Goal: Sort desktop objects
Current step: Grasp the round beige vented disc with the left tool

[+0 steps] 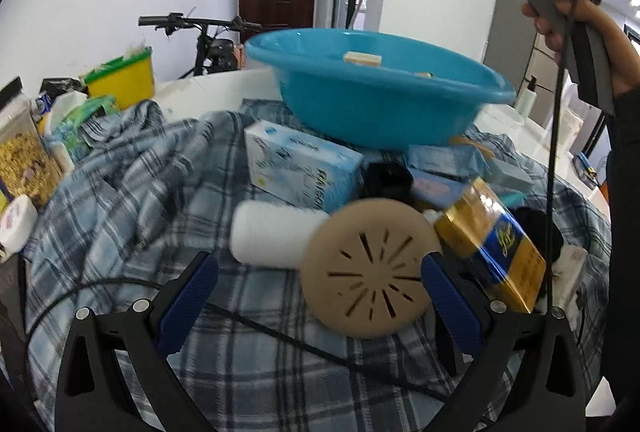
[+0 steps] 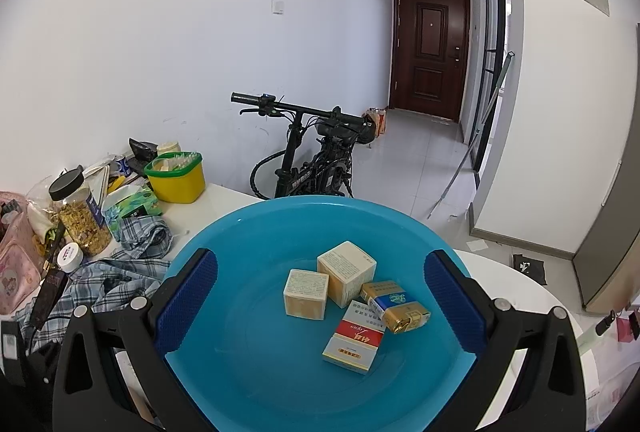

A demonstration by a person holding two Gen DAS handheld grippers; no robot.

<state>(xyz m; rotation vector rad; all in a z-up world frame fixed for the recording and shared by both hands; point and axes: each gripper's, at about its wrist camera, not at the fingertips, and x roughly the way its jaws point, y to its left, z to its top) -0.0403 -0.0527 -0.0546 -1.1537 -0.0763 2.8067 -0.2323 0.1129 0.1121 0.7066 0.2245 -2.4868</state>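
The left gripper point(image 1: 318, 296), jaws wide, hovers over a tan slotted disc point(image 1: 370, 268) and a white roll point(image 1: 272, 234) on checked cloth point(image 1: 132, 192); contact looks unlikely. Only the right gripper point(image 2: 320, 298), also open and empty, sees inside the blue basin point(image 2: 260, 372): four small boxes point(image 2: 346, 272).

White table point(image 2: 236, 198): plaid cloth point(image 1: 132, 200), yellow tub point(image 2: 176, 181).

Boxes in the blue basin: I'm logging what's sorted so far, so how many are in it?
4. In the blue basin: two cream boxes side by side, a gold-and-blue pack right of them, and a red-and-white box nearest the camera. None seems hidden.
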